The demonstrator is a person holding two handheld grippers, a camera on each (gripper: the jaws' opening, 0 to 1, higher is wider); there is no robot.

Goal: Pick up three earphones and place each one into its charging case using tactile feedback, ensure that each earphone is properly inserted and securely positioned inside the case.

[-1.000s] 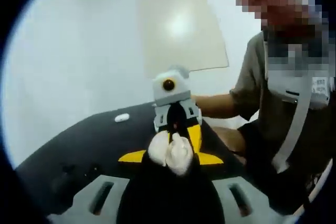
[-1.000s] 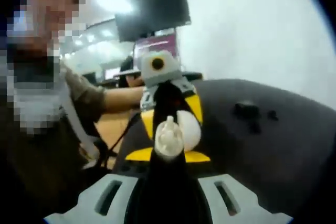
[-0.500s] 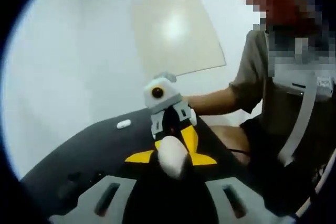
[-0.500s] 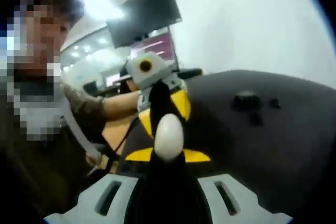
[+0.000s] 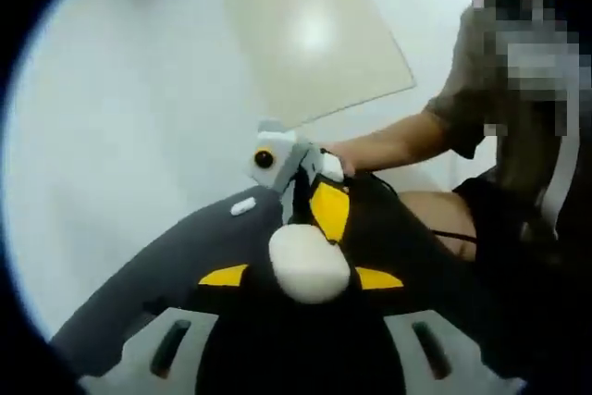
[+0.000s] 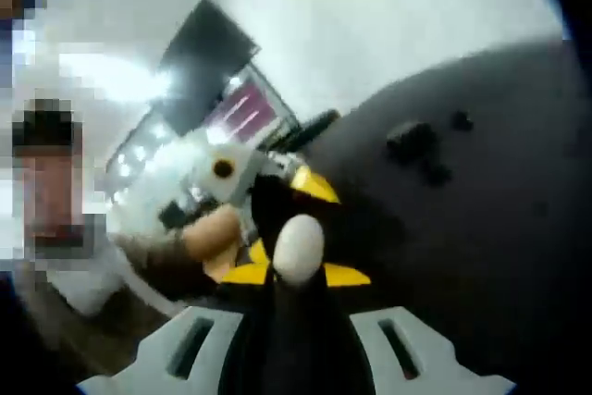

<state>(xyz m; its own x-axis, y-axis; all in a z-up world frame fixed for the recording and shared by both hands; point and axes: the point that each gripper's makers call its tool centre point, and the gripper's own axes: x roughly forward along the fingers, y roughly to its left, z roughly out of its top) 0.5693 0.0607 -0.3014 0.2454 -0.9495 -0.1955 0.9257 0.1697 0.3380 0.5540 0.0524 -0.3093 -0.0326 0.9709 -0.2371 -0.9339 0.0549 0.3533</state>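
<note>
In the left gripper view the left tool is closed on a white charging case, a rounded shape pinched at the tips of its 2 black jaws above the dark surface. Just beyond it the right tool faces the camera, held by the person's hand. A small white earphone lies on the far part of the surface, left of the right tool.

In the right gripper view the right tool has its jaws drawn together around a white oval piece; the picture is blurred, so this is probably the same case seen from the other side. The left tool is close behind it. 2 dark lumps sit on the surface to the right, too blurred to name.
</note>
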